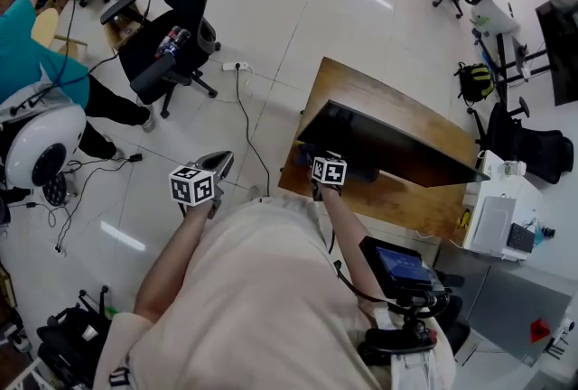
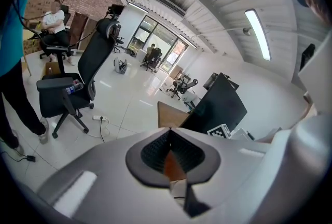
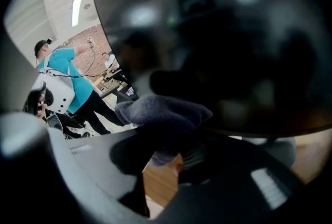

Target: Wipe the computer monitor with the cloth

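We find the right claw closed on a crumpled grey-blue cloth. The cloth bulges out beyond the claw tips and lies against the dark, glossy face of the flat black computer monitor, near its lower edge. In the head view, the right claw's marker cube sits at the near lower edge of the same monitor. The cloth itself is hidden in that view.

The monitor stands on a brown wooden desk, with its screen facing the person. Bare wood of the desk shows below the cloth in the right gripper view.

The left claw has its tips drawn together and nothing gripped between them. In the head view it is held over the white tiled floor, to the left of the desk and apart from the monitor.

We also note a black office chair standing on the floor left of the desk, with a white power strip and its cable beside it. A second person in a teal shirt is at the far left.
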`<state>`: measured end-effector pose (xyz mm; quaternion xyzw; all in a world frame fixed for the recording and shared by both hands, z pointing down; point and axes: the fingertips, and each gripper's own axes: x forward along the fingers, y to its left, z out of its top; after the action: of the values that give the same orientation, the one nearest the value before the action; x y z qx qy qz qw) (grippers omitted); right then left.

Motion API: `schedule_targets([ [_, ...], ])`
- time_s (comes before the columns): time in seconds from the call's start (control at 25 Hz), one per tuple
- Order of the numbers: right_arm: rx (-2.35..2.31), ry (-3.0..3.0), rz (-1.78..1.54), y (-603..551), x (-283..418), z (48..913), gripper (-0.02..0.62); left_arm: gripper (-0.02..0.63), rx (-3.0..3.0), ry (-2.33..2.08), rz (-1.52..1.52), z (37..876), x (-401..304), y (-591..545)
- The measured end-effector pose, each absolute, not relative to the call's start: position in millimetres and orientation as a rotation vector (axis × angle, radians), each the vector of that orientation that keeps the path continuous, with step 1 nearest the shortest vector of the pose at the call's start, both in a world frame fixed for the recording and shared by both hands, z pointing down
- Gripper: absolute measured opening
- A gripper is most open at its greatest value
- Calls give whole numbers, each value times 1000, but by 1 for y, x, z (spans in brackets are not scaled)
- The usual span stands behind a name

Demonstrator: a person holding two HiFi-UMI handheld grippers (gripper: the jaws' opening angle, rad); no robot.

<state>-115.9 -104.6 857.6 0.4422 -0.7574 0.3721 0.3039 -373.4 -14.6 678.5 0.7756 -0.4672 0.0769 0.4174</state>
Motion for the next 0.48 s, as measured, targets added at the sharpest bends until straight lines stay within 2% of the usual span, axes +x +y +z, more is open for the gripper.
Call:
schedule_targets([
  [0.48,1058,-2068,979,-113,-166,856,116,2,1882,-1259,140,683,-393,23],
])
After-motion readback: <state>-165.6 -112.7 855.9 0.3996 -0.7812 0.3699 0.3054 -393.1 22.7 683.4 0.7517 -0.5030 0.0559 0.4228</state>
